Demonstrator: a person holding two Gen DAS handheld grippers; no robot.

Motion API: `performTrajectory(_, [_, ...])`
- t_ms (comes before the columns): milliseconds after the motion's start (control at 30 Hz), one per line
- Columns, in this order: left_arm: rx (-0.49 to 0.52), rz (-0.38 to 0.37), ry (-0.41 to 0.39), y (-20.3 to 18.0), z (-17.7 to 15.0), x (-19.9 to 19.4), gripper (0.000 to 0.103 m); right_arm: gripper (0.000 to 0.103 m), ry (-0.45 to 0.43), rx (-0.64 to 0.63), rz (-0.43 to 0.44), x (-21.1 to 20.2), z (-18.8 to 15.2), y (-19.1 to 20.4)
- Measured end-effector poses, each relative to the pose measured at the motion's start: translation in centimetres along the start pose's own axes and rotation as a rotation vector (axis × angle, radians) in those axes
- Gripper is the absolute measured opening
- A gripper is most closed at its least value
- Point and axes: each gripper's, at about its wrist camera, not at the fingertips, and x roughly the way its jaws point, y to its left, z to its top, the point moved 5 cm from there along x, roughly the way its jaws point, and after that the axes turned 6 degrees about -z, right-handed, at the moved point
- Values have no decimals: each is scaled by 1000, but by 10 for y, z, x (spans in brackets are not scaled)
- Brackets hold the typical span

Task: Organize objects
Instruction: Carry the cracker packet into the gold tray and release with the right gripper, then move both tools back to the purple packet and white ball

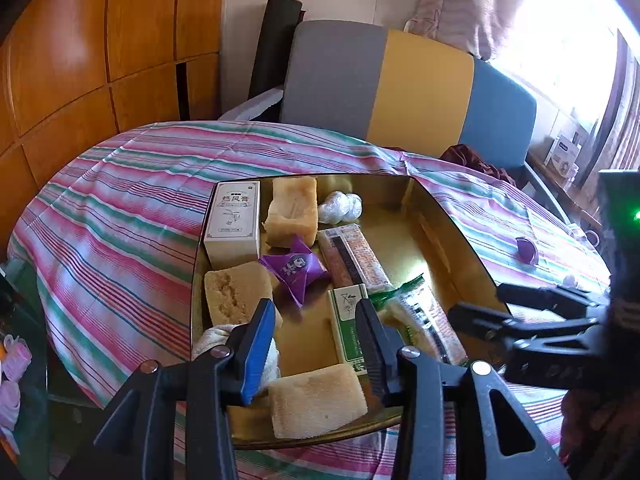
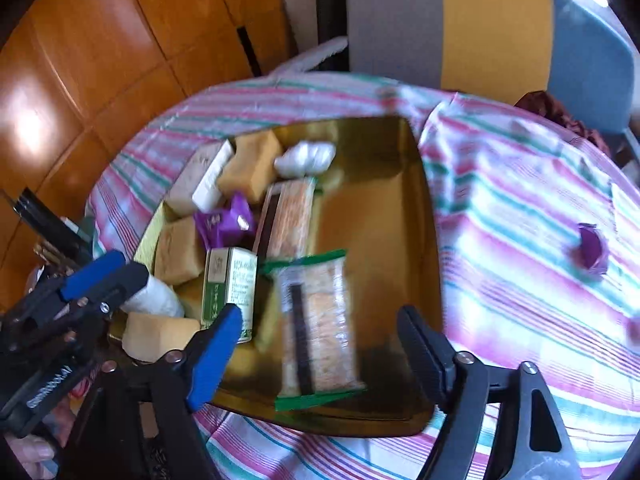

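Note:
A gold tray (image 1: 440, 240) (image 2: 380, 220) lies on the striped tablecloth. It holds several tan sponge blocks (image 1: 316, 400), a white box (image 1: 234, 220), a purple packet (image 1: 296, 270), a green-and-white box (image 1: 346, 320) (image 2: 232, 280), an orange packet (image 1: 356, 256) and a clear snack packet with green ends (image 2: 316, 328). My left gripper (image 1: 314, 320) hangs open over the tray's near end with only bare tray floor between its fingers; a white cloth roll (image 1: 212, 338) lies just left of it. My right gripper (image 2: 320, 328) stands wide open above the clear packet, its pads apart from it.
A small purple object (image 1: 527, 250) (image 2: 592, 248) sits on the cloth right of the tray. A white wrapped bundle (image 1: 340, 206) lies at the tray's far end. A grey, yellow and blue chair back (image 1: 400, 80) stands behind the table; wooden panels line the left.

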Motion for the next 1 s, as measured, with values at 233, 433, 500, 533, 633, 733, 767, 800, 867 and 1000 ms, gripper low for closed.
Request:
performTrajectory(233, [35,-25,-4,-14,0,-3,53,89,-52,40,-34,-21,3,-26])
performTrajectory(433, [67,-45,-4,-29,1,-6,59,90,-70,105,-71,-37,-5,-65])
performTrajectory(500, [80,-45,-3,-35,1,-6,59,90,-72,137,-82,-41,-7,-81])
performTrajectory(533, [87,-46,-3,-38,2,-6,59,90,-74,151,-91,-44,-9,-90])
performTrajectory(633, [110,-56,-4,-48,4,-7,59,90,-76,199,-120,-50,-13,-119])
performTrajectory(733, [129,-72,3,-60,6,-5,59,90,-78,260,-152,-57,-17,-149])
performTrajectory(767, [136,-80,9,-64,6,-4,59,90,-80,278,-163,-60,-19,-159])
performTrajectory(800, [142,-87,14,-69,6,-3,59,90,-82,297,-176,-63,-20,-170])
performTrajectory(867, [155,-99,23,-78,6,1,59,90,-84,334,-205,-68,-24,-192])
performTrajectory(1000, [177,-127,45,-96,6,8,59,90,-95,414,-260,-79,-32,-235])
